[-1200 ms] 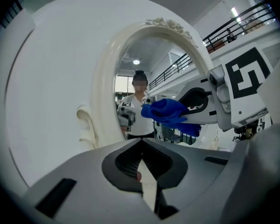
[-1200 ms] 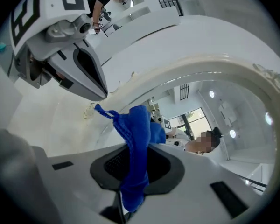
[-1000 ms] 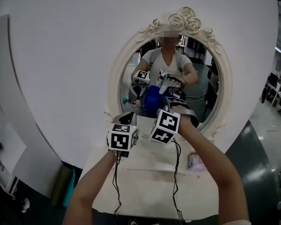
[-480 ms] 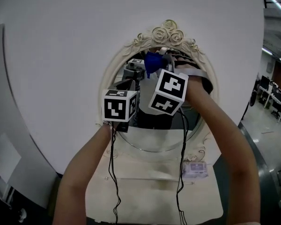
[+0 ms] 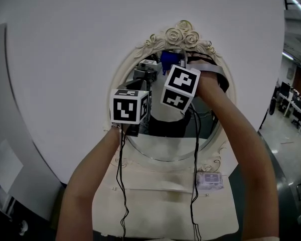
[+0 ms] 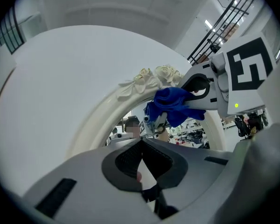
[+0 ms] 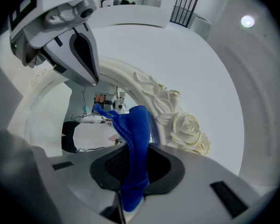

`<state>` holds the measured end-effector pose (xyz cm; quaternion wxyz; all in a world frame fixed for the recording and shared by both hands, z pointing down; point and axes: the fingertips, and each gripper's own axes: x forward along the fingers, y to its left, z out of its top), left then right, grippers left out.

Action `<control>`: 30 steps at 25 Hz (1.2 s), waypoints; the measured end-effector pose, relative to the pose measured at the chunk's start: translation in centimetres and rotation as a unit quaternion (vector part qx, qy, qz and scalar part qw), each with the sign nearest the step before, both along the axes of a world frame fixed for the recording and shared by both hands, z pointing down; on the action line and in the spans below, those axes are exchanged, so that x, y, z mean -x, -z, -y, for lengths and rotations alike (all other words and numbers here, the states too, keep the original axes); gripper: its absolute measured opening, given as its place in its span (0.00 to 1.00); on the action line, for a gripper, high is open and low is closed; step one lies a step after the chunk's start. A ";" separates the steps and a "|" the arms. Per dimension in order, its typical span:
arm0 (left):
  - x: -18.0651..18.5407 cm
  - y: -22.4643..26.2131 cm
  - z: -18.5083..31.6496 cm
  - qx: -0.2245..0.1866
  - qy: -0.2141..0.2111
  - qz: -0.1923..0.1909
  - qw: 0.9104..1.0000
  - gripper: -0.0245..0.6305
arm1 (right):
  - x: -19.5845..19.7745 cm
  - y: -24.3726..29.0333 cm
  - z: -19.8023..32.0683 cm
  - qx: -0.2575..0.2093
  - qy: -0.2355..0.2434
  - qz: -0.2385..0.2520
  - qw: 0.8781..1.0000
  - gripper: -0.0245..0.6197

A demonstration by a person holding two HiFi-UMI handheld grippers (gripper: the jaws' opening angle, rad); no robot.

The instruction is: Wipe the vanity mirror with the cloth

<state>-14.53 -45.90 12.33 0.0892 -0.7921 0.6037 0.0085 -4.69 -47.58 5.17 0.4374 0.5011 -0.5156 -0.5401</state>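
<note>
Your right hand-held gripper (image 7: 130, 171) is clenched on the blue cloth (image 7: 136, 139), held at the top of the vanity mirror (image 5: 163, 145), just beside the frame's moulded roses (image 5: 183, 34). Your left hand-held gripper (image 6: 142, 157) is pinched together on nothing, just beside the right one. The marker cubes bear only black-and-white squares. A small packet (image 5: 210, 181) lies on the cream surface (image 5: 160, 210); its print is unreadable. A white wall (image 5: 65, 44) stands behind, with desks (image 5: 291, 97) far right.
</note>
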 end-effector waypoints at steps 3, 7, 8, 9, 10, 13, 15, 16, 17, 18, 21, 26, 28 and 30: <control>-0.1 -1.1 0.1 0.007 -0.001 0.004 1.000 0.05 | 0.0 -0.9 0.3 0.005 0.002 0.003 1.000 0.15; 0.0 -3.1 0.3 0.022 -0.001 0.002 1.000 0.05 | 0.2 -2.3 0.3 0.015 0.004 0.003 1.000 0.15; 0.0 -3.7 0.4 0.027 -0.001 0.000 1.000 0.05 | 0.3 -2.7 0.3 0.019 0.004 0.003 1.000 0.15; 0.0 -4.4 0.4 0.032 -0.001 -0.002 0.999 0.05 | 0.3 -3.1 0.3 0.021 0.005 0.003 1.000 0.15; -0.1 -5.1 0.5 0.037 -0.002 -0.005 0.999 0.05 | 0.3 -3.6 0.3 0.024 0.005 0.003 1.000 0.15; -0.2 -7.5 0.5 0.054 -0.002 -0.014 0.998 0.05 | 0.2 -5.3 0.3 0.035 0.005 0.000 0.999 0.15; -0.2 -9.0 0.6 0.065 -0.001 -0.017 0.998 0.05 | 0.2 -6.7 0.3 0.044 0.006 0.000 0.999 0.15; -0.2 -9.8 0.6 0.070 -0.001 -0.018 0.997 0.05 | 0.2 -7.4 0.3 0.050 0.007 0.000 0.999 0.15; -0.2 -10.5 0.6 0.074 -0.001 -0.018 0.997 0.05 | 0.1 -8.2 0.3 0.055 0.008 0.002 0.998 0.15; -0.1 -11.3 0.6 0.079 -0.002 -0.019 0.997 0.05 | 0.1 -9.0 0.3 0.061 0.010 0.004 0.998 0.15; 0.0 -14.1 0.6 0.098 -0.003 -0.021 0.995 0.05 | 0.2 -11.4 0.3 0.075 0.016 0.010 0.997 0.15; 0.1 -19.1 0.5 0.134 -0.005 -0.031 0.990 0.05 | 0.3 -15.4 0.5 0.095 0.019 0.003 0.995 0.15; 0.0 -20.9 0.3 0.144 -0.009 -0.029 0.989 0.05 | 0.3 -16.6 0.6 0.099 0.020 -0.003 0.995 0.15; 0.1 -22.5 0.1 0.154 -0.009 -0.028 0.988 0.05 | 0.5 -17.8 0.5 0.110 0.022 -0.003 0.994 0.15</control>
